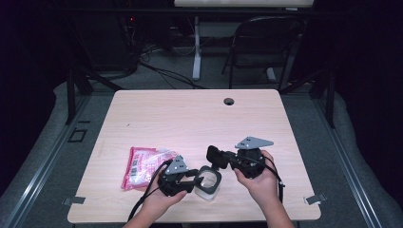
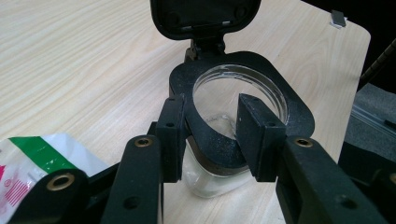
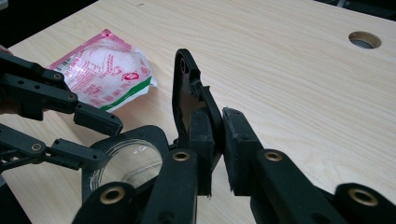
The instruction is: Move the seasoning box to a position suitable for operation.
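Observation:
A clear jar (image 1: 209, 184) with a black collar (image 2: 299, 116) stands near the table's front edge. Its hinged black lid (image 1: 215, 156) is flipped up behind the mouth. My left gripper (image 1: 198, 176) comes in from the left and is shut on the collar's near edge, one pad (image 2: 170, 133) outside and the other over the rim. In the left gripper view the lid (image 2: 205, 16) stands open above the jar. My right gripper (image 3: 215, 135) reaches in from the right and is shut on the raised lid (image 3: 184, 88), which stands edge-on between the pads.
A pink, white and green plastic packet (image 1: 140, 166) lies flat just left of my left hand, also seen as the packet (image 3: 105, 77). A cable hole (image 1: 229, 101) sits at the table's far edge. A folding chair (image 1: 266, 42) stands beyond the table.

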A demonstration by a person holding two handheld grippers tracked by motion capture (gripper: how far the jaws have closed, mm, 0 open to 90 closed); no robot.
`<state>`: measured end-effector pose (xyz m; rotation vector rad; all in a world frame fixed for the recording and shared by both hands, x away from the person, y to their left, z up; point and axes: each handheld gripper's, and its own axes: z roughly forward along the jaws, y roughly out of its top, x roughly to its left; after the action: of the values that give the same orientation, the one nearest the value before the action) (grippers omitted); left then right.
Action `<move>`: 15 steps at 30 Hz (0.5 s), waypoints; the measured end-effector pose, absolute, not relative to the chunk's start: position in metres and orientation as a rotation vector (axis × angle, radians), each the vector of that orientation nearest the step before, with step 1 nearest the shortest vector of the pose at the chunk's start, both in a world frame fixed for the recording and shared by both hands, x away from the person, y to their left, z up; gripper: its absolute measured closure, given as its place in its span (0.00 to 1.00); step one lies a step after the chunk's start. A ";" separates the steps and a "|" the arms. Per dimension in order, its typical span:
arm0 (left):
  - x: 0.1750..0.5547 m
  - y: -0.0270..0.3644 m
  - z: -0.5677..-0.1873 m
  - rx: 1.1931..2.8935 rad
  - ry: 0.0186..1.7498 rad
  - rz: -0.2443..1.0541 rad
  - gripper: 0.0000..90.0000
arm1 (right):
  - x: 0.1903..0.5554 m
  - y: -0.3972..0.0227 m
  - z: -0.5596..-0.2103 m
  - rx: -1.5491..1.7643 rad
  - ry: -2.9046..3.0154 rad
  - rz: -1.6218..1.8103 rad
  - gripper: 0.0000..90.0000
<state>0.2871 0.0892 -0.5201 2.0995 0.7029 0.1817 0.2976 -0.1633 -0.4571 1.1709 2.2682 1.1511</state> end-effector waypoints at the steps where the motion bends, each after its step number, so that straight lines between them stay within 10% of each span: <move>1: 0.287 0.091 -0.519 2.095 0.703 0.190 0.67 | 0.298 -0.163 -0.457 1.178 2.272 1.151 0.89; 15: 0.292 0.135 -0.490 2.004 0.773 0.240 0.65 | 0.288 -0.169 -0.455 1.241 2.305 1.138 0.75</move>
<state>0.2924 0.1348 -0.4896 2.0045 0.7732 0.2399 0.2882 -0.1691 -0.4553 1.2406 2.3050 1.1376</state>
